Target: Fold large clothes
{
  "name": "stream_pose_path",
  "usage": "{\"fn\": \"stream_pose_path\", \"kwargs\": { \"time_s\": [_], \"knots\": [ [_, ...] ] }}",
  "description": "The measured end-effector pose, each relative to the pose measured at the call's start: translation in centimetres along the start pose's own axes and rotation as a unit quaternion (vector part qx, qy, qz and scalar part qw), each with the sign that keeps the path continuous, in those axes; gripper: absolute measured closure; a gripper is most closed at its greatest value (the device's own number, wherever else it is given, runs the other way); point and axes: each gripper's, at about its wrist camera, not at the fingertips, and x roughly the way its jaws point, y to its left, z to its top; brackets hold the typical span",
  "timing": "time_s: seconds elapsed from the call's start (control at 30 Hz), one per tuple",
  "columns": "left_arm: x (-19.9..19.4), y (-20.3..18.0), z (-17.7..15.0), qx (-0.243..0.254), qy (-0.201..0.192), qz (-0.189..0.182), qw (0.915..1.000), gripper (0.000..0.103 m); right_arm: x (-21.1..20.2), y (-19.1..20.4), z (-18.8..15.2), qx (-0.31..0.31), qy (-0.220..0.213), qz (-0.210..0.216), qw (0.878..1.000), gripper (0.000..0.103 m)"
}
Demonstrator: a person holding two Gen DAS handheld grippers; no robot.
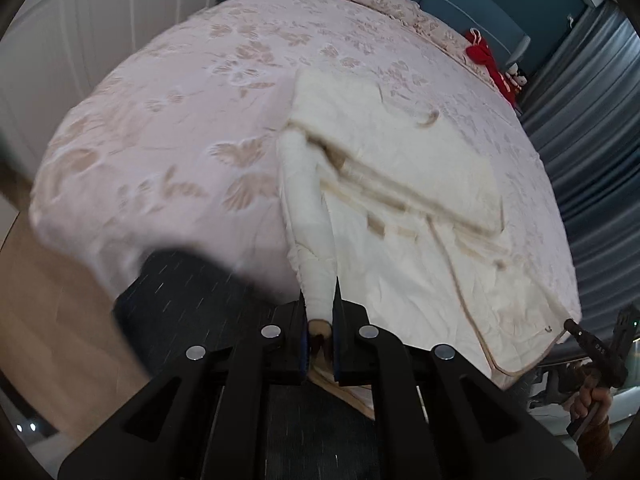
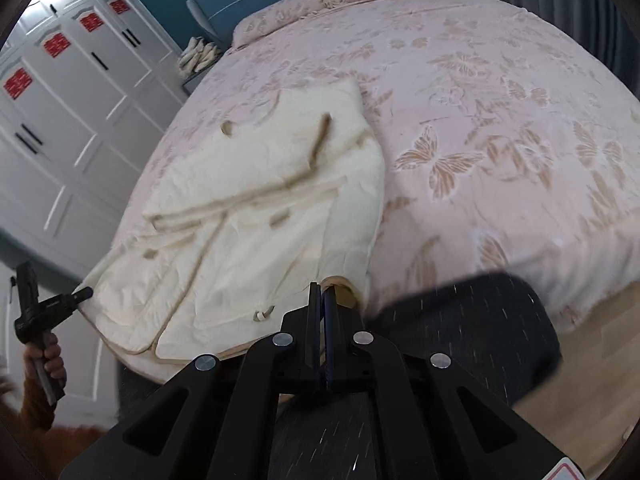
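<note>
A cream quilted coat with tan trim (image 1: 404, 216) lies on the bed, its upper part folded down over the body; it also shows in the right wrist view (image 2: 256, 216). My left gripper (image 1: 320, 312) is shut on the coat's sleeve (image 1: 308, 208), which runs from the jaws up to the shoulder, with the tan cuff between the pads. My right gripper (image 2: 323, 300) is shut on the coat's hem edge by a tan cuff (image 2: 342, 286). Each gripper shows in the other view, at the coat's near corner: the right one (image 1: 572, 326), the left one (image 2: 82, 294).
The bed has a pink bedspread with tan butterflies (image 2: 500, 128) and pillows at the head (image 2: 288, 12). A red garment (image 1: 486, 58) lies at the far edge. White wardrobes (image 2: 60, 112) stand on one side, blue curtains (image 1: 592, 128) on the other. A dark speckled rug (image 2: 472, 328) covers wooden floor (image 1: 48, 292).
</note>
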Motion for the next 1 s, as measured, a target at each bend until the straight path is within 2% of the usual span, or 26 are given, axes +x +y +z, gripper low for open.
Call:
{"fn": "stream_pose_path", "kwargs": {
  "time_s": [0.1, 0.17, 0.23, 0.3, 0.37, 0.5, 0.6, 0.77, 0.8, 0.87, 0.9, 0.97, 1.0],
  "knots": [
    [-4.7, -1.5, 1.3, 0.008, -0.048, -0.015, 0.9987, 0.097, -4.0, 1.8, 1.8, -0.004, -0.053, 0.019, 0.998, 0.101],
    [-6.1, -3.0, 3.9, 0.032, -0.092, -0.024, 0.9949, 0.097, -4.9, 2.9, 4.0, -0.022, -0.091, 0.025, 0.995, 0.101],
    [-5.9, -4.1, 6.5, 0.050, -0.122, -0.024, 0.9911, 0.097, -4.5, 3.4, 7.4, -0.027, -0.139, 0.040, 0.989, 0.101],
    [-4.3, -5.0, 10.1, 0.058, -0.147, -0.015, 0.9874, 0.097, -2.9, 3.4, 10.4, -0.026, -0.169, 0.037, 0.985, 0.101],
    [-2.2, -5.1, 13.2, 0.052, -0.150, -0.008, 0.9873, 0.097, -0.2, 2.8, 13.7, -0.013, -0.179, 0.037, 0.983, 0.101],
    [4.4, -5.6, 18.7, 0.060, -0.137, 0.046, 0.9876, 0.096, 5.0, 2.1, 18.4, 0.007, -0.174, 0.034, 0.984, 0.101],
    [10.4, -5.2, 21.2, 0.050, -0.112, 0.086, 0.9887, 0.096, 9.8, 1.7, 21.3, 0.020, -0.158, 0.023, 0.987, 0.101],
    [18.6, -3.9, 22.7, 0.035, -0.063, 0.134, 0.9883, 0.096, 15.7, 1.1, 23.2, 0.053, -0.146, 0.029, 0.987, 0.099],
    [20.3, -3.4, 22.9, 0.029, -0.049, 0.140, 0.9885, 0.095, 16.3, 1.0, 23.4, 0.063, -0.147, 0.033, 0.987, 0.094],
    [22.0, -2.6, 22.8, 0.019, -0.034, 0.143, 0.9889, 0.094, 16.8, 0.7, 23.7, 0.089, -0.152, 0.059, 0.983, 0.092],
    [22.7, -2.2, 22.6, 0.014, -0.033, 0.142, 0.9893, 0.093, 16.5, 0.4, 23.6, 0.106, -0.160, 0.086, 0.978, 0.090],
    [23.2, -1.8, 22.3, 0.010, -0.035, 0.135, 0.9902, 0.093, 15.1, 0.1, 23.1, 0.124, -0.201, 0.115, 0.965, 0.076],
    [23.3, -1.6, 22.2, 0.011, -0.037, 0.129, 0.9909, 0.092, 13.7, -0.3, 22.6, 0.135, -0.232, 0.133, 0.954, 0.059]
  ]
}}
